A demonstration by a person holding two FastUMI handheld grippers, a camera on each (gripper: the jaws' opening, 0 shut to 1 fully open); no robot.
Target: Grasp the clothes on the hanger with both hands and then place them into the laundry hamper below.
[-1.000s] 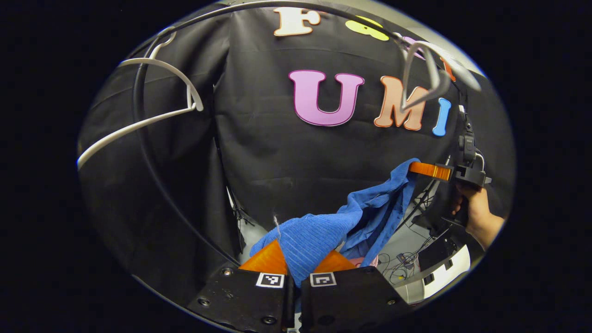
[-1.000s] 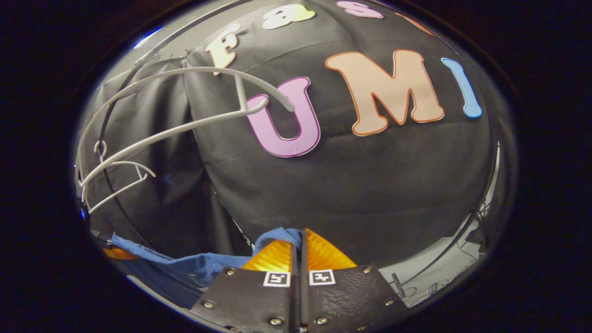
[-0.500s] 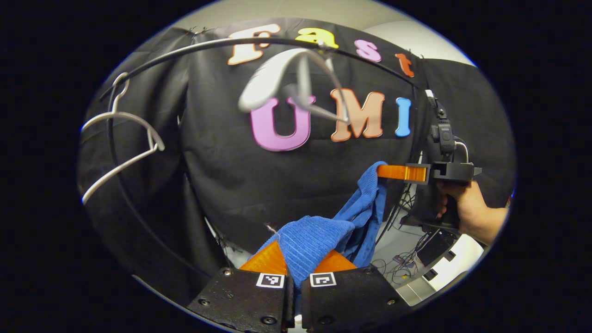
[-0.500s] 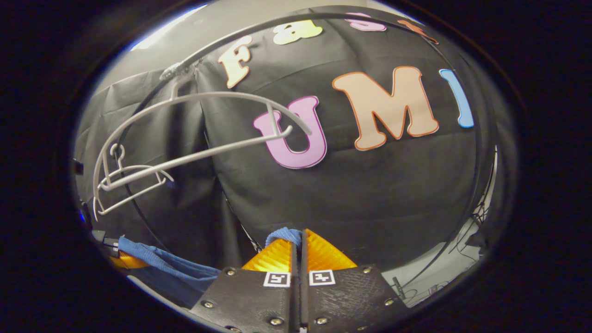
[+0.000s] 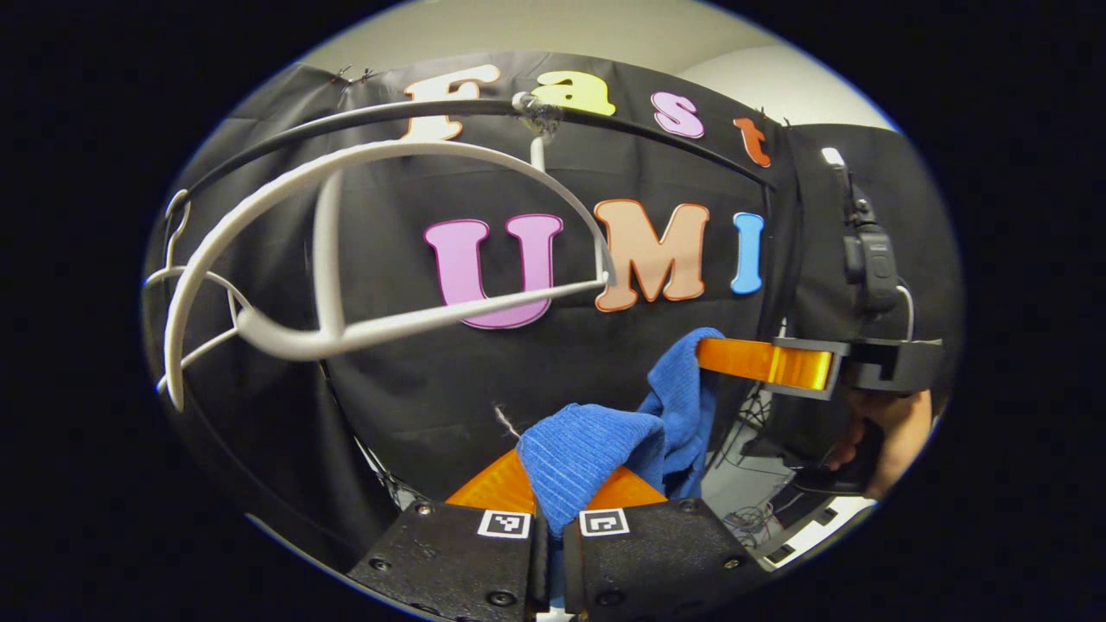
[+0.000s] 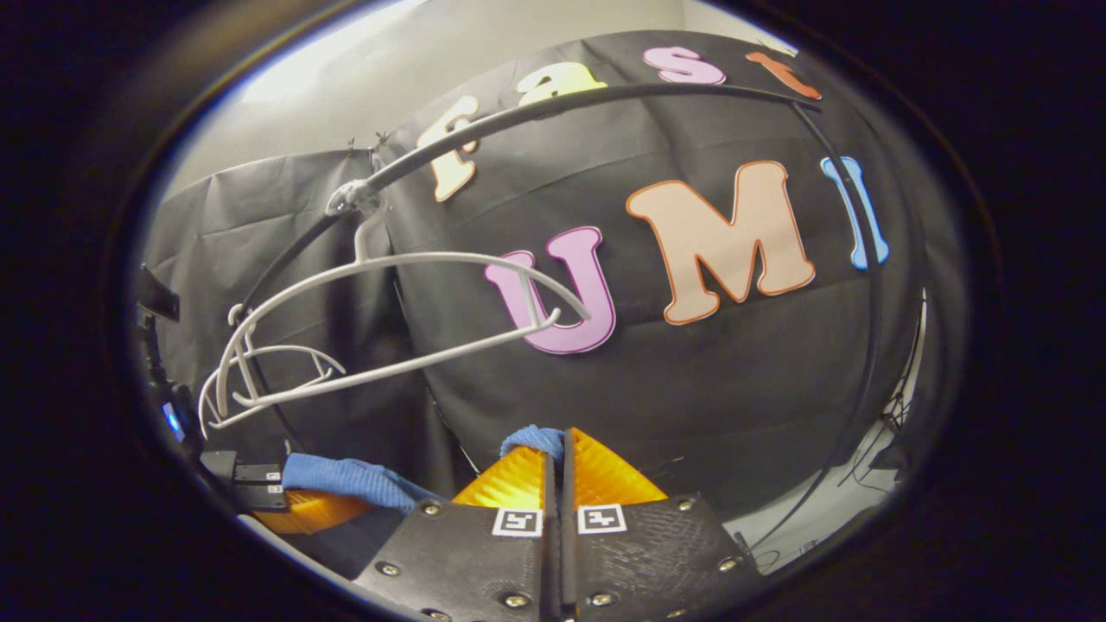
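Observation:
A blue knitted garment (image 5: pixel 596 441) hangs in the air between my two grippers, off the hanger. My left gripper (image 5: pixel 566 462) is shut on one bunched end of it. Up to the right in the left gripper view, a hand (image 5: pixel 894 432) holds my right gripper (image 5: pixel 717 356), which pinches the garment's other end. In the right gripper view, my right gripper (image 6: pixel 557 441) is shut on a small blue fold (image 6: pixel 529 435), and the left gripper (image 6: pixel 337 505) sits low at the left with blue cloth (image 6: pixel 346 475) over it. A bare white hanger (image 5: pixel 371 324) hangs from the black rail (image 5: pixel 657 130).
A second white hanger (image 6: pixel 285 350) hangs farther along the rail (image 6: pixel 562 102), towards the left. Cables and white equipment (image 5: pixel 760 527) lie on the floor at the lower right of the left gripper view. The rack's curved black post (image 6: pixel 868 345) runs down the right side.
Both grippers have drawn closer together, and the garment between them is more bunched. The bare hanger has swung around on the rail. Both views now look higher up the wall.

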